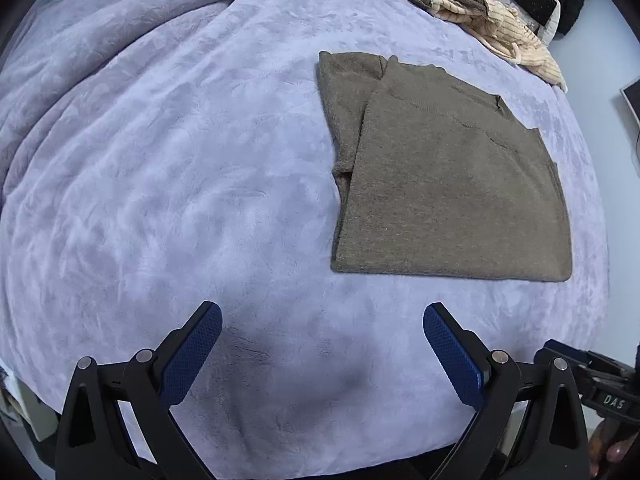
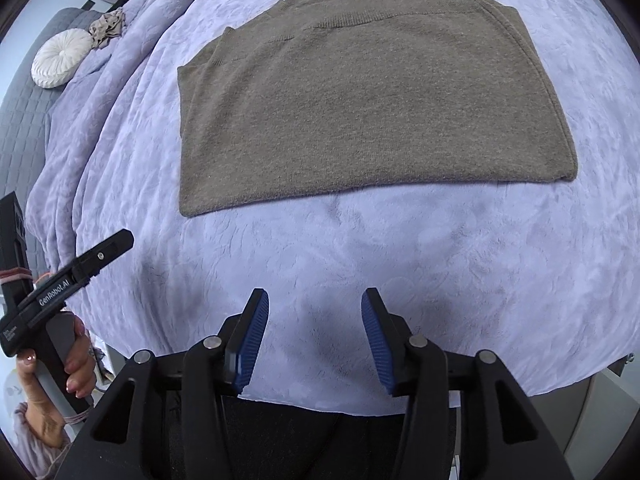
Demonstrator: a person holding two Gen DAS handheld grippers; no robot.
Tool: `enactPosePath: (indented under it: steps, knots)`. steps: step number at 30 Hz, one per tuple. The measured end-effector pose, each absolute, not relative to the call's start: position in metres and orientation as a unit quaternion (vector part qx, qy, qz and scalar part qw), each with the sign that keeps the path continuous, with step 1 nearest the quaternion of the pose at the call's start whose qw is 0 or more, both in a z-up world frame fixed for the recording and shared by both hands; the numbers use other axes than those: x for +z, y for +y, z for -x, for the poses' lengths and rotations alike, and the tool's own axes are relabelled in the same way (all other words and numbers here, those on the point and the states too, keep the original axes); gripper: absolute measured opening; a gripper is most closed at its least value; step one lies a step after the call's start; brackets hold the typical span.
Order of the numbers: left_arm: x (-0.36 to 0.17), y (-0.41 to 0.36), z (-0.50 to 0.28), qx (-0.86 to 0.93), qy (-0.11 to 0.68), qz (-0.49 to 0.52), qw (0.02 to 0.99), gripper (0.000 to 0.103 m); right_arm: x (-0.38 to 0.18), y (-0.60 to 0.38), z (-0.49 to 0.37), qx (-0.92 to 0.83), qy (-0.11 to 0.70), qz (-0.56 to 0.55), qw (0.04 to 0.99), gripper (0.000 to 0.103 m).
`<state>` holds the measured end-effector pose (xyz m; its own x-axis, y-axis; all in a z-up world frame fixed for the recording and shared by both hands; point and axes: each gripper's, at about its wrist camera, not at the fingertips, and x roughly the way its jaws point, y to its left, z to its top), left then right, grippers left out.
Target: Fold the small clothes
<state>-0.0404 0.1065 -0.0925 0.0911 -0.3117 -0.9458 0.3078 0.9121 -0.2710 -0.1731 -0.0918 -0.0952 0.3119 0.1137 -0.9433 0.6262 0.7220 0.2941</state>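
Left gripper (image 1: 322, 322): we have its jaws spread as wide as they go, with nothing between the blue pads, only bare blanket.
Right gripper (image 2: 315, 308): we see its jaws parted about halfway and empty; no cloth touches either pad.
Sweater (image 2: 360, 112): ahead of both grippers and clear of them, lying flat on the lavender blanket (image 1: 180, 160), already doubled into a rough rectangle; from our left gripper it sits forward and to the right.
Handling: we judge it a soft, light knit, limp rather than stiff, likely to sag and slide open if lifted by one layer.
Where to hold: we would pinch all layers at the two near corners of the folded hem edge, one gripper each.
Farther out: a heap of striped clothes (image 1: 500, 20) lies beyond the sweater; a round white cushion (image 2: 60, 58) lies far left.
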Motion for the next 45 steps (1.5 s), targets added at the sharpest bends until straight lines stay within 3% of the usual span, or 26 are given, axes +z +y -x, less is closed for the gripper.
enactPosePath:
  steps: [22, 32, 38, 40, 41, 42, 45]
  knots:
    - [-0.126, 0.132, 0.004, -0.168, 0.664, 0.077, 0.724, 0.101, -0.135, -0.078, 0.129, -0.121, 0.553, -0.418, 0.710, 0.052]
    - [-0.152, 0.152, -0.001, -0.149, 0.656, 0.113, 0.732, 0.101, -0.208, -0.095, 0.068, -0.060, 0.446, -0.571, 0.686, 0.054]
    - [-0.169, 0.146, -0.002, -0.152, 0.661, 0.119, 0.725, 0.101, -0.216, -0.099, 0.056, -0.044, 0.393, -0.617, 0.681, 0.055]
    - [-0.172, 0.142, -0.004, -0.155, 0.662, 0.119, 0.723, 0.101, -0.222, -0.101, 0.057, -0.038, 0.383, -0.640, 0.665, 0.046]
    - [-0.172, 0.141, -0.005, -0.156, 0.661, 0.120, 0.724, 0.101, -0.227, -0.102, 0.057, -0.039, 0.385, -0.651, 0.653, 0.018]
    - [-0.171, 0.139, -0.007, -0.158, 0.660, 0.121, 0.725, 0.101, -0.231, -0.103, 0.056, -0.038, 0.387, -0.661, 0.642, 0.008]
    - [-0.168, 0.137, -0.013, -0.164, 0.654, 0.128, 0.727, 0.101, -0.217, -0.103, 0.055, -0.007, 0.372, -0.652, 0.661, 0.008]
